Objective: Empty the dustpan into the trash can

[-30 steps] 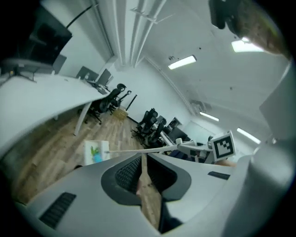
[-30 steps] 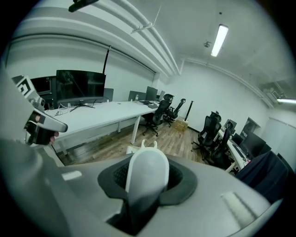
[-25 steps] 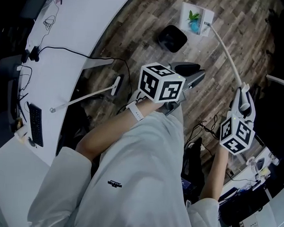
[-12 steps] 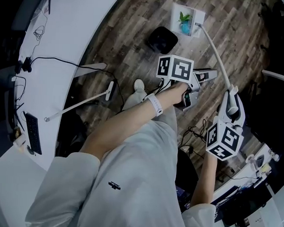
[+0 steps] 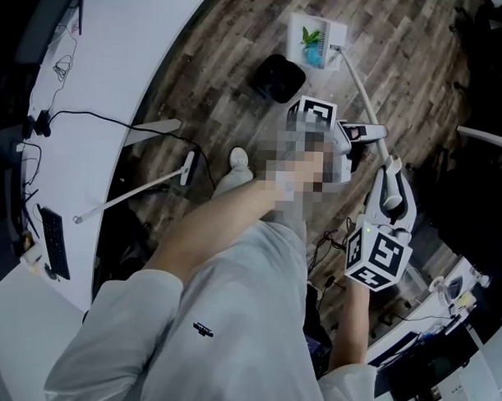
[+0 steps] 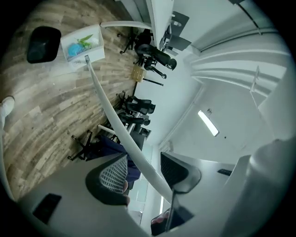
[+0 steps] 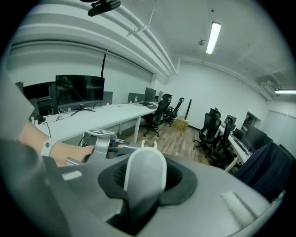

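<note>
Left gripper (image 6: 145, 179): its jaws have just been opening and stand wide apart. The long white handle (image 6: 115, 125) runs between them, and neither pad presses it.
Right gripper (image 7: 141, 178): clamped on the handle's near end.
Dustpan (image 5: 316, 37): white, holding green and blue scraps, down at the wooden floor (image 5: 214, 87). Whether it rests there or hangs just above cannot be told.
Trash can (image 5: 279, 78): black, on the floor just beside the dustpan.
Long axis: the handle runs from the right gripper, past the left, away to the dustpan.
Nearer hand: the left gripper.
Likely next: the left jaws close mid-handle to steer the dustpan over the trash can.
</note>
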